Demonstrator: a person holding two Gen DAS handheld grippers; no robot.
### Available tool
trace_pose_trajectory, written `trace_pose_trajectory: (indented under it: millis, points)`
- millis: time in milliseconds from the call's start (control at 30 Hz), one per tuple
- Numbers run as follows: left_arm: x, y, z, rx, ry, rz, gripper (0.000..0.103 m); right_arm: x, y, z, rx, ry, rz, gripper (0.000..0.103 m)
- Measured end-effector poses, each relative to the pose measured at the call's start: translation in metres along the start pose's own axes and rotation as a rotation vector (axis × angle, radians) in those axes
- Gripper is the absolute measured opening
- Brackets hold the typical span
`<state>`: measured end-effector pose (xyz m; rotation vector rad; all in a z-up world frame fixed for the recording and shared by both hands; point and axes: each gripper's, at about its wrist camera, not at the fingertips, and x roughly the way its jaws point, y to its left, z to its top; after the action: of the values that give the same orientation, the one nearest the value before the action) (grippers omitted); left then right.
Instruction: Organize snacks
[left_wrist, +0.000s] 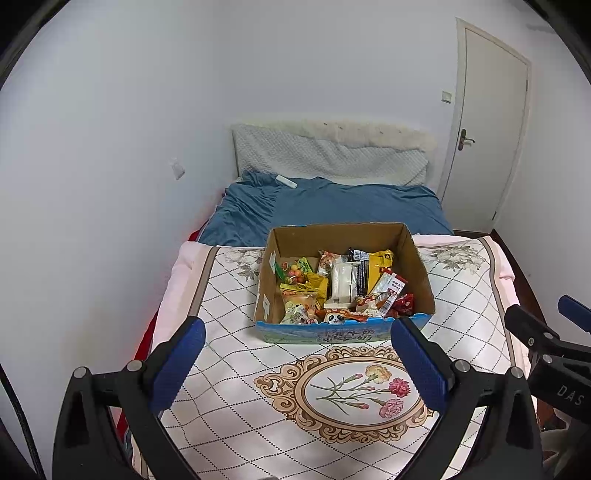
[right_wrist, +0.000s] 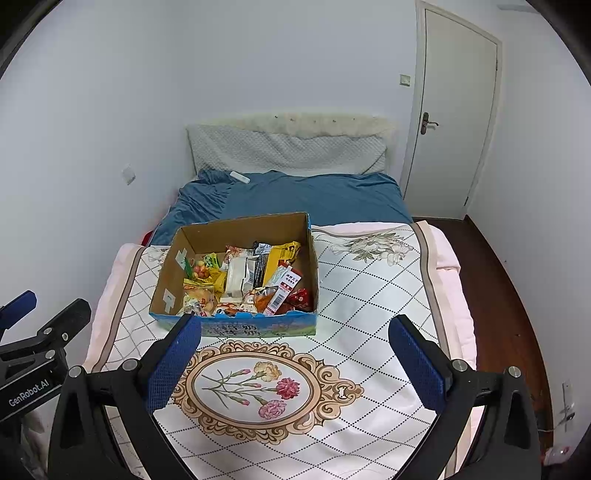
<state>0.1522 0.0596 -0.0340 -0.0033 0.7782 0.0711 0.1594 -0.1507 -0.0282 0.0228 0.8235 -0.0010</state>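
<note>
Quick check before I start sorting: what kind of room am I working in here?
Most likely a bedroom. The cardboard snack box sits on a bed with a floral quilt, a blue sheet beyond it, a padded headboard against the wall, and a closed door at the right.

I note a bed (left_wrist: 461, 295) under a floral quilt (left_wrist: 258, 406), blue sheet (left_wrist: 332, 206) beyond, padded headboard (left_wrist: 332, 158), closed white door (left_wrist: 487, 129).
</note>
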Motion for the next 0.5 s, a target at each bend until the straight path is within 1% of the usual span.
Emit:
trace_pose_trajectory:
  millis: [500]
  points:
    - [-0.0050, 0.0038, -0.0009, 0.003, -0.012, -0.001, 0.103, -0.0103, -0.0029, 0.0018, -0.011, -0.019, 0.009, 0.103]
